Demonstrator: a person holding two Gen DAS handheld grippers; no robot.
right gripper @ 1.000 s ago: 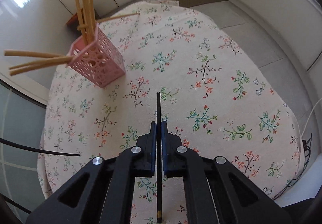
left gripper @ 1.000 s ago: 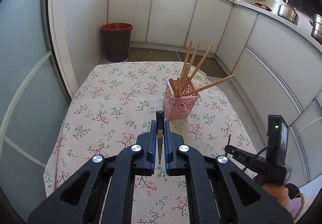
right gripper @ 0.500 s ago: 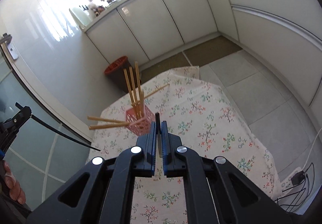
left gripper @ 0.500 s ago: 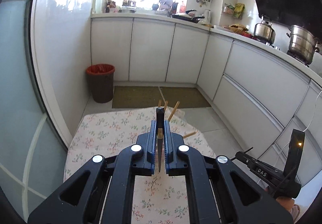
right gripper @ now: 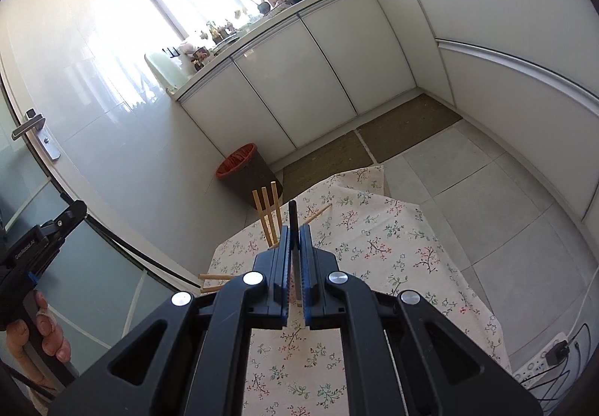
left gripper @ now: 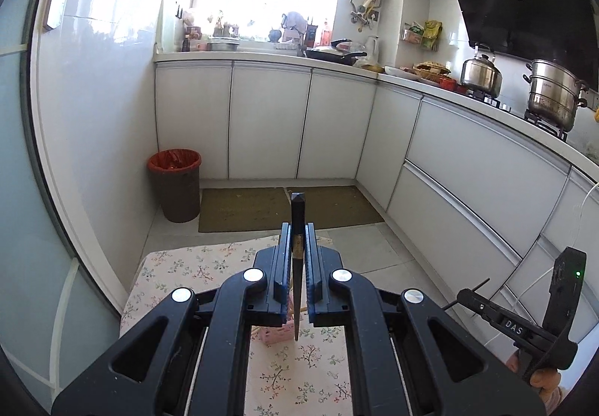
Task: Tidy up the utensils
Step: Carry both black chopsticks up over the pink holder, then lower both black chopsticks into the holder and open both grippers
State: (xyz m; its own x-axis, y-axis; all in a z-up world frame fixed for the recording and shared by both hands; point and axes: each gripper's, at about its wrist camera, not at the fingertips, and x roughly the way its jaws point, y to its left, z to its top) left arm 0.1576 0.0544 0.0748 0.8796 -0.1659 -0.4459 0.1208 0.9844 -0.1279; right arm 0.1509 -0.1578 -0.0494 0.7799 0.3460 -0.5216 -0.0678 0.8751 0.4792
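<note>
My left gripper (left gripper: 297,233) is shut on a dark chopstick (left gripper: 297,206) with a gold band, held high above the floral-cloth table (left gripper: 187,266). Only a corner of the pink basket (left gripper: 277,335) shows beneath its fingers. My right gripper (right gripper: 294,233) is shut on a second dark chopstick (right gripper: 292,214), also well above the table (right gripper: 393,247). Several wooden chopsticks (right gripper: 266,214) stick up just left of its fingers; the basket under them is hidden. The left gripper (right gripper: 73,212) shows at the left edge of the right wrist view, its chopstick (right gripper: 123,247) trailing back.
A brown bin with a red liner (left gripper: 175,184) stands on the floor past the table's far-left corner. White cabinets (left gripper: 269,124) run along the back and right, with pots (left gripper: 550,98) on the counter. A power strip (right gripper: 539,367) lies on the floor by the table's right side.
Both grippers have risen and tipped upward, so the table and basket have sunk low in both views. Each still clamps its dark chopstick.
</note>
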